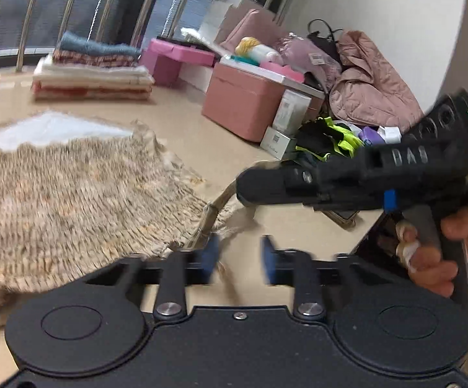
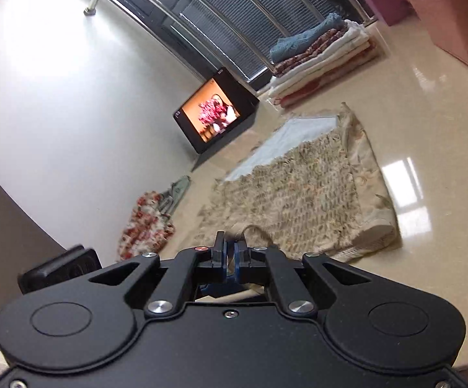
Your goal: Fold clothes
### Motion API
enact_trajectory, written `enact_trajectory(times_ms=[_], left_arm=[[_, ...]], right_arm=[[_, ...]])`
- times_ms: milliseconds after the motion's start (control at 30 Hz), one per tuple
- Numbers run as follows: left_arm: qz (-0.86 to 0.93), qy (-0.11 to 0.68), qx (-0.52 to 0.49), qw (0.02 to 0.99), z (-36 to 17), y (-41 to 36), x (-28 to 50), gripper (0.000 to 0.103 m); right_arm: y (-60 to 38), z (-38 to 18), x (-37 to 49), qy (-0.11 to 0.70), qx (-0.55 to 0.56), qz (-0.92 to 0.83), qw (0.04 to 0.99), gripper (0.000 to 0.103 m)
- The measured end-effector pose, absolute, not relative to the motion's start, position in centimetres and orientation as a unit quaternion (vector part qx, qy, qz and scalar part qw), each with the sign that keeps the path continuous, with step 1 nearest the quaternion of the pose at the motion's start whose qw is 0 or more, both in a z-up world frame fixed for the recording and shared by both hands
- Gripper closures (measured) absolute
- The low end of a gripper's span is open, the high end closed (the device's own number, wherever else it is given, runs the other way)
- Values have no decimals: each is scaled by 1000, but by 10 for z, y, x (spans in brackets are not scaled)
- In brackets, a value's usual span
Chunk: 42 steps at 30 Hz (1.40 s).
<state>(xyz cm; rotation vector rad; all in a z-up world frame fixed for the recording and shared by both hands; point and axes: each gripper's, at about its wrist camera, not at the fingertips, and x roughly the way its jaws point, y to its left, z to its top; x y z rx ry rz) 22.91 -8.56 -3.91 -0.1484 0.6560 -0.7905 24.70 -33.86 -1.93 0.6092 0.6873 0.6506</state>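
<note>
- The beige smocked garment with a faint floral print (image 2: 301, 194) lies spread flat on the glossy cream floor (image 2: 428, 123), a pale white lining panel (image 2: 285, 142) showing at its far end.
- A thin beige strap (image 1: 216, 208) runs from the garment's near corner up to the right gripper (image 1: 245, 186), seen from the left wrist as a black tool coming in from the right with a hand (image 1: 440, 258) around its handle.
- In its own view the right gripper (image 2: 230, 255) is clenched: its blue pads meet with only a sliver between them, and a bit of the strap sticks out just above the tips.
- The left gripper (image 1: 240, 255) is released: its blurred blue pads stand apart over bare floor, just beside the garment's near corner, with nothing pinched.
- A stack of folded clothes (image 1: 91, 71) sits farther back by the railing.
- A pink lidded storage box (image 1: 243, 100) stands to the right of it.
- A small black screen showing an orange picture (image 2: 214, 110) leans near the wall, and a crumpled red-flowered cloth (image 2: 146, 223) lies beside the wall.
</note>
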Motion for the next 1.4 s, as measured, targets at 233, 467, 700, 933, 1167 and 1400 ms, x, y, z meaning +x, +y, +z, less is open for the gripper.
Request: enact_trajectory(times_ms=[233,467,700,933,1167,1400], left_arm=[[-372,356,-157,843,-51,-68,241,91],[-368,361,-187,836,-47,-65,246,91],[-366,352,-147,849,-34,-75,247,91],[-373,347,-111,853,-23,-87,248,91],[-379,323,-93,862,-7,-78,252,51],[-356,336,125,863,-4,-110,264,47]], right_arm=[[-346,-38,226,343,246,260,869,75],[-316,-39,193,307,97,221,921,64],[-267,-32,186,245,-105,217,939,23],[-251,-32,207,221,-141,204,943,43],[-283,-40,216,259,16,223,940,95],[-311,-53,212,264,128,204,934,96]])
